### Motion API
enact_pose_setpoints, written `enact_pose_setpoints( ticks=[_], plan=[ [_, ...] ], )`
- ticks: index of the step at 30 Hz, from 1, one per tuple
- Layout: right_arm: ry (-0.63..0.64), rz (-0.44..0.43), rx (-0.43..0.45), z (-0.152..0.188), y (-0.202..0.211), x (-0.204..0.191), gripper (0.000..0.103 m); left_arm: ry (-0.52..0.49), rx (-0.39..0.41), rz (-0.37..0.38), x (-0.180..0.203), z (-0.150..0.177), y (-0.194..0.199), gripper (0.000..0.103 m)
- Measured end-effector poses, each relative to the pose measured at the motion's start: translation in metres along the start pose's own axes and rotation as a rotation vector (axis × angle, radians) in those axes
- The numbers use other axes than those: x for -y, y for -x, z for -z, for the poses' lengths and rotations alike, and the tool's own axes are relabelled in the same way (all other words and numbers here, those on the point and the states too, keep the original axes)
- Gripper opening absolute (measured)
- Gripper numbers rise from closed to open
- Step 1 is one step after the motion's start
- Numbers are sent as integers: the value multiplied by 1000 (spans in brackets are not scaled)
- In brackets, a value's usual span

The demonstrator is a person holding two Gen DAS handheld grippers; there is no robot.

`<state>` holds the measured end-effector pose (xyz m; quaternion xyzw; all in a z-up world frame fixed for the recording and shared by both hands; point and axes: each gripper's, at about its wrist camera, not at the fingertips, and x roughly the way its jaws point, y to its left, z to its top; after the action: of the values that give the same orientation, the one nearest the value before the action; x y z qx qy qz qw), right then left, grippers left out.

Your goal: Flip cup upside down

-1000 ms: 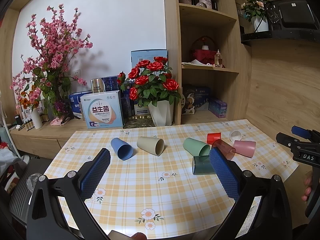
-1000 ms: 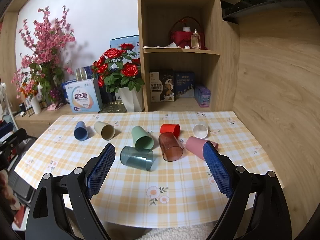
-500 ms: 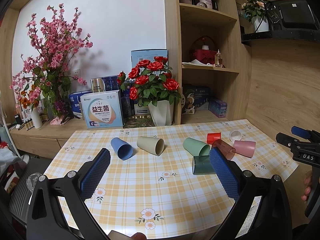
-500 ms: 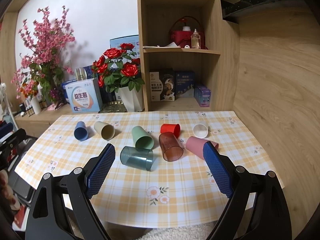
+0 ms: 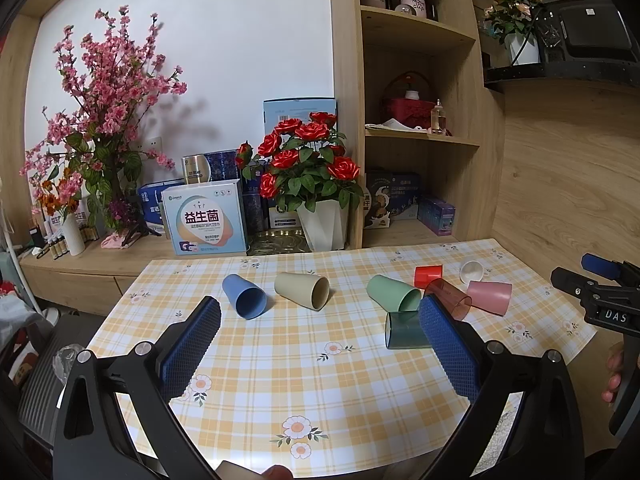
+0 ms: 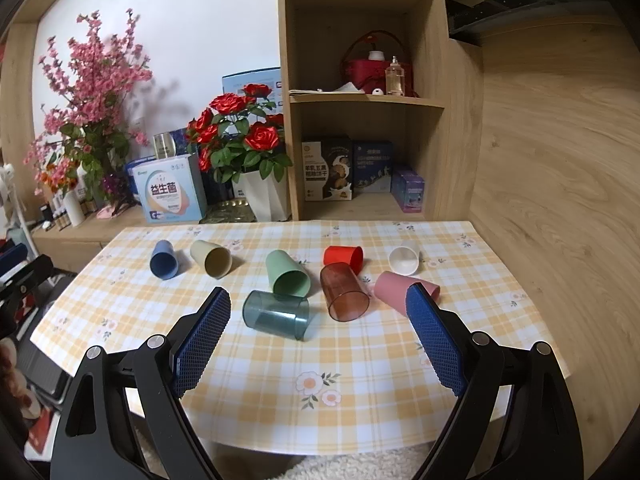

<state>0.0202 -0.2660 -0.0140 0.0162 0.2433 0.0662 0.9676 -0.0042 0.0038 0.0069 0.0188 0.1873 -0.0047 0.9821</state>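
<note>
The left hand-held gripper hangs over the near edge of the worktop with its jaws spread wide and nothing between them; the right hand-held gripper sits the same way, fully open and empty, a little back from the cups. Just ahead of the right one, closest to its open jaws, lies the teal see-through cup on its side with its mouth turned right, and touching or nearly touching it behind is the green cup. Beside those lie the brown see-through cup, the pink cup partly hidden by the right finger, the red cup and the small white cup. Well apart to the left lie the blue cup and the beige cup, which are the nearest things to the left gripper. Every cup is on its side, so none has been turned mouth-down yet; I judge this to be the start, before any approach. The next move seems to call for choosing one cup, bringing the jaws around its wall, closing, then lifting and rotating it so the rim meets the cloth. The crowded group on the right risks a knock to a neighbour, and a lying cup may roll when touched. Compared with the frames from a second and half a second ago, nothing has shifted: both grippers hold the same pose and all cups lie where they were.
</note>
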Motion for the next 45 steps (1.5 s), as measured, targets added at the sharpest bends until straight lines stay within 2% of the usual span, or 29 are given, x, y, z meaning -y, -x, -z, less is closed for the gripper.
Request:
enact_pose_setpoints(
  ticks=[7, 12, 18, 22, 26, 30, 34, 37, 42, 45],
  plan=[
    [-9, -11, -5, 2, -2, 0, 86, 19, -3, 31, -4, 2, -2, 97],
    [-63, -47, -34, 8, -12, 13, 89, 46, -11, 49, -7, 4, -5, 97],
    [-107, -9, -98, 21, -36, 49, 89, 14, -54, 7, -7, 12, -19, 97],
    [-55, 35, -182, 32, -66, 78, 89, 28, -84, -23, -14, 18, -33, 97],
    [31, 41, -258, 35, -104, 105, 89, 41, -95, -46, -23, 21, -47, 97],
    [120, -1, -318, 31, -146, 122, 89, 55, -150, -61, -30, 24, -67, 97],
    [254, -17, -379, 21, -193, 120, 89, 76, -204, -91, -39, 28, -86, 97],
    [338, 0, -470, 16, -242, 118, 89, 67, -240, -133, -42, 33, -99, 97],
    [390, 26, -553, 8, -304, 121, 89, 74, -262, -165, -49, 37, -106, 97],
    [418, 3, -664, 14, -338, 121, 89, 85, -266, -187, -54, 36, -109, 97]
  ],
)
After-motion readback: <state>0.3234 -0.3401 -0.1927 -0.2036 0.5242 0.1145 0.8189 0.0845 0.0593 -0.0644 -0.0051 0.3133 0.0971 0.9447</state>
